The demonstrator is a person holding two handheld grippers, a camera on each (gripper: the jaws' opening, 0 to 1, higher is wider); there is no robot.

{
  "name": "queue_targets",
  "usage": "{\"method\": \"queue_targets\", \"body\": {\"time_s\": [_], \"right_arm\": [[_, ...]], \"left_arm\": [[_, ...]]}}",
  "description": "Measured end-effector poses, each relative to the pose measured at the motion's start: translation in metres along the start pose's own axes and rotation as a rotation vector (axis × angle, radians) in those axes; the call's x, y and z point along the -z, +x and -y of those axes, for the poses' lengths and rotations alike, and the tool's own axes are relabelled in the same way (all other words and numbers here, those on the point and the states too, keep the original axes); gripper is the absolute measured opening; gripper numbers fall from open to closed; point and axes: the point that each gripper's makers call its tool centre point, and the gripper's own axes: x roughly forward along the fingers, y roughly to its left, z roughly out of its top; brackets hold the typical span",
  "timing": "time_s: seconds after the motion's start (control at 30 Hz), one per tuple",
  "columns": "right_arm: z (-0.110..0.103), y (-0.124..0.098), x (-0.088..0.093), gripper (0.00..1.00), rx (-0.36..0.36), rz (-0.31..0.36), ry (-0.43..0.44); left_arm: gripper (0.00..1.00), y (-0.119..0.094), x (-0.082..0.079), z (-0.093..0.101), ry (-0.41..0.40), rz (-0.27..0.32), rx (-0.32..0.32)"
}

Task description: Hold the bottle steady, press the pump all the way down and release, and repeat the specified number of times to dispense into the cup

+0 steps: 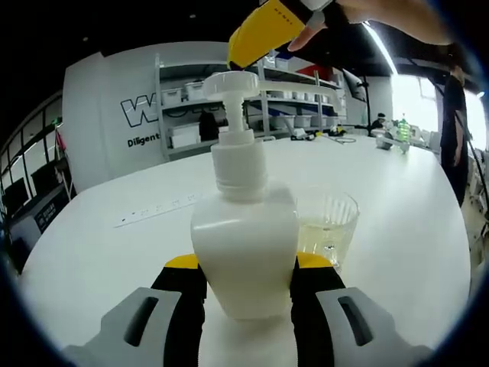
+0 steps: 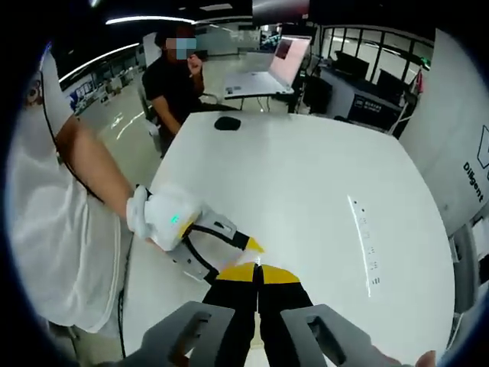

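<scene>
A white pump bottle (image 1: 244, 237) stands upright on the white table (image 1: 99, 252). My left gripper (image 1: 248, 264) is shut on the bottle's body, one yellow-tipped jaw on each side. The pump head (image 1: 229, 82) is raised on its stem. Behind the bottle on the right, under the spout, a clear ribbed cup (image 1: 330, 225) holds a little liquid. My right gripper (image 1: 263, 30) hovers just over the pump head, held by a hand; contact cannot be told. In the right gripper view my right gripper (image 2: 257, 274) points down, shut and holding nothing, with the left gripper (image 2: 200, 233) beside it.
A white power strip (image 1: 157, 210) lies on the table to the left of the bottle. Shelves with boxes (image 1: 252, 99) stand behind the table. At the table's far side sit a person (image 2: 172, 84), a laptop (image 2: 267, 73) and a black mouse (image 2: 227, 122).
</scene>
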Motion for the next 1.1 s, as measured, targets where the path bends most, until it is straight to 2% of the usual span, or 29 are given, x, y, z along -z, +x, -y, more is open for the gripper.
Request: {"method": "queue_targets", "body": {"time_s": [0.07,0.13,0.2,0.23,0.27,0.3,0.33,0.37,0.4,0.47,0.5,0.53,0.63,0.77,0.83,0.97,1.07,1.1], "right_arm": [[0.0005,0.0002,-0.0001,0.00,0.000,-0.003,0.002],[-0.0013,0.0035,0.0014,0.00,-0.017,-0.017,-0.058],[-0.0007,0.0046,-0.0002,0.00,-0.011,-0.008,-0.008],[-0.0008,0.0045,0.0002,0.00,-0.010,-0.012,-0.049],[0.0019,0.0043,-0.0007,0.00,0.003,-0.010,-0.051],[0.0049,0.0037,-0.0001,0.00,0.009,-0.017,-0.015],[0.0024,0.0039,-0.0025,0.00,-0.013,-0.003,-0.017],[0.0053,0.0035,-0.0018,0.00,0.012,-0.012,-0.045],[0.0012,0.0037,-0.0001,0.00,-0.011,-0.023,-0.022],[0.0024,0.0044,-0.0024,0.00,-0.002,-0.014,-0.031],[0.0015,0.0054,0.0012,0.00,-0.007,-0.039,-0.041],[0.0029,0.0050,-0.0004,0.00,0.001,-0.034,-0.007],[0.0014,0.0038,0.0005,0.00,-0.007,-0.049,-0.033],[0.0006,0.0037,0.0005,0.00,-0.030,-0.065,0.004],[0.0011,0.0046,0.0004,0.00,-0.029,-0.088,-0.034],[0.0021,0.0055,0.0002,0.00,-0.043,-0.141,0.010],[0.0009,0.0073,0.0001,0.00,-0.049,-0.175,-0.006],[0.0011,0.0073,0.0000,0.00,-0.048,-0.182,0.019]], "left_arm": [[0.41,0.0001,0.0000,0.0001,-0.001,0.001,0.000],[0.41,0.0009,0.0003,-0.0002,-0.003,0.000,-0.002],[0.41,0.0010,0.0003,-0.0002,0.001,0.001,-0.001],[0.41,0.0008,0.0004,0.0000,0.000,0.000,-0.001],[0.41,0.0008,0.0005,-0.0001,0.001,0.000,-0.001],[0.41,0.0008,0.0004,-0.0001,-0.001,0.000,-0.001],[0.41,0.0008,0.0004,-0.0001,0.000,0.000,-0.001],[0.41,0.0008,0.0003,-0.0001,0.000,0.000,0.000],[0.41,0.0009,0.0004,0.0000,0.001,-0.001,0.000],[0.41,0.0011,0.0003,-0.0002,-0.002,0.000,-0.001],[0.41,0.0012,0.0003,-0.0002,0.000,-0.001,-0.001],[0.41,0.0012,0.0003,-0.0002,-0.002,-0.001,-0.001],[0.41,0.0010,0.0005,-0.0001,-0.002,-0.002,-0.002],[0.41,0.0010,0.0004,0.0001,0.000,-0.004,-0.001],[0.41,0.0008,0.0003,0.0002,0.002,-0.005,0.000],[0.41,0.0008,0.0007,0.0003,0.000,-0.011,0.000],[0.41,0.0008,0.0007,0.0006,0.002,-0.012,-0.001],[0.41,0.0009,0.0008,0.0004,0.001,-0.012,-0.001]]}}
